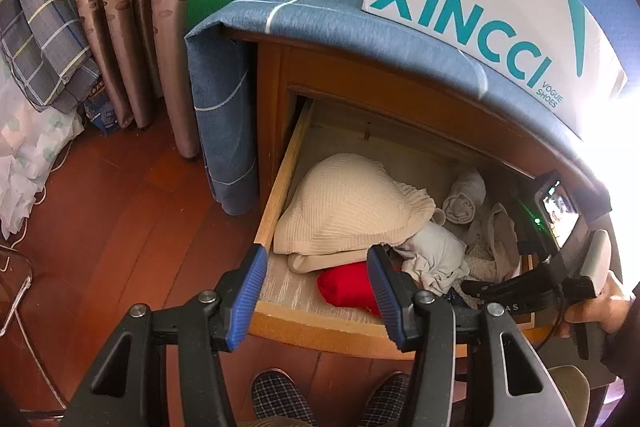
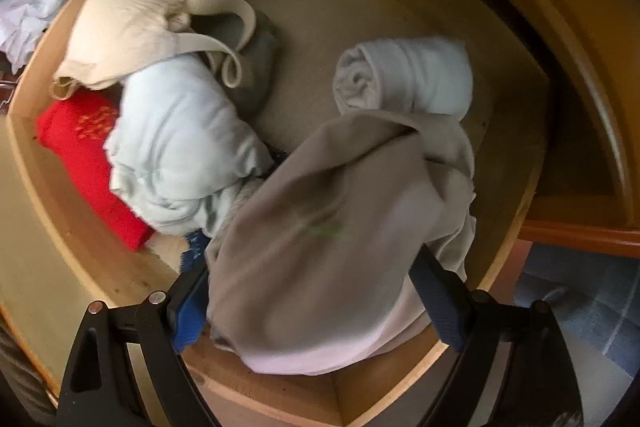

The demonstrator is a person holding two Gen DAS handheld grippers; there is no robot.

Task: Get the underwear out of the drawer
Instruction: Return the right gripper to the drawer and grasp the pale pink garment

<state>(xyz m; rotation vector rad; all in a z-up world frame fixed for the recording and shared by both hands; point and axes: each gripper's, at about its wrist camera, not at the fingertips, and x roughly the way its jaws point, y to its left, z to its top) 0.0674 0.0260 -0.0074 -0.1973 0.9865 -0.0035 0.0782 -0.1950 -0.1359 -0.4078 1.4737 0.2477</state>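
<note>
The right tool (image 2: 312, 291) points down into the open drawer (image 2: 80, 227), jaws apart around the beige underwear (image 2: 320, 227) bunched between them, unclamped. Closing shallow could pinch one fold that slips, or snag the pale blue garment (image 2: 180, 147) beside it. The left tool (image 1: 316, 291) hovers open, empty.

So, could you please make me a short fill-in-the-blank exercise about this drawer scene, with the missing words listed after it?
1. The drawer of the wooden cabinet is pulled ____.
2. The folded garment at the drawer's front corner is ____ in colour.
3. The right gripper has its fingers on either side of a ____ cloth.
4. The left gripper holds ____ between its fingers.

Missing words: open; red; beige; nothing
</note>
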